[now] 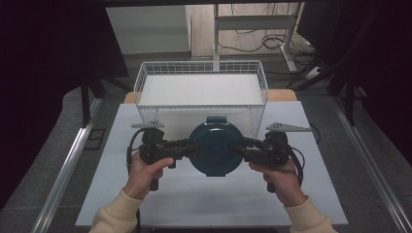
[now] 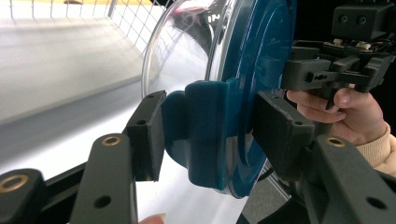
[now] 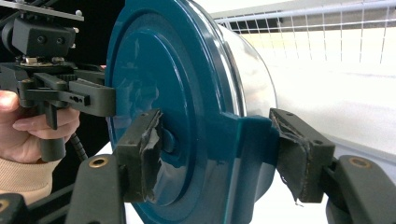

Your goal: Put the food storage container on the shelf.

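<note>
A round container (image 1: 216,145) with a dark blue lid (image 3: 163,79) and a clear bowl (image 2: 187,51) sits in the middle of the white table (image 1: 194,204), just in front of the wire basket. My left gripper (image 1: 192,147) is shut on its left side, with the jaws clamped across a blue lid latch (image 2: 205,126). My right gripper (image 1: 236,149) is shut on the opposite side, one pad (image 3: 140,154) on the lid top and the other against the latch there. Whether the bowl rests on the table or hangs just above it I cannot tell.
A white wire basket (image 1: 199,62) with a white floor stands right behind the container, its mesh wall close to the lid. Bare table lies in front of the hands and to both sides. Dark curtains, a rail and desk legs surround the table.
</note>
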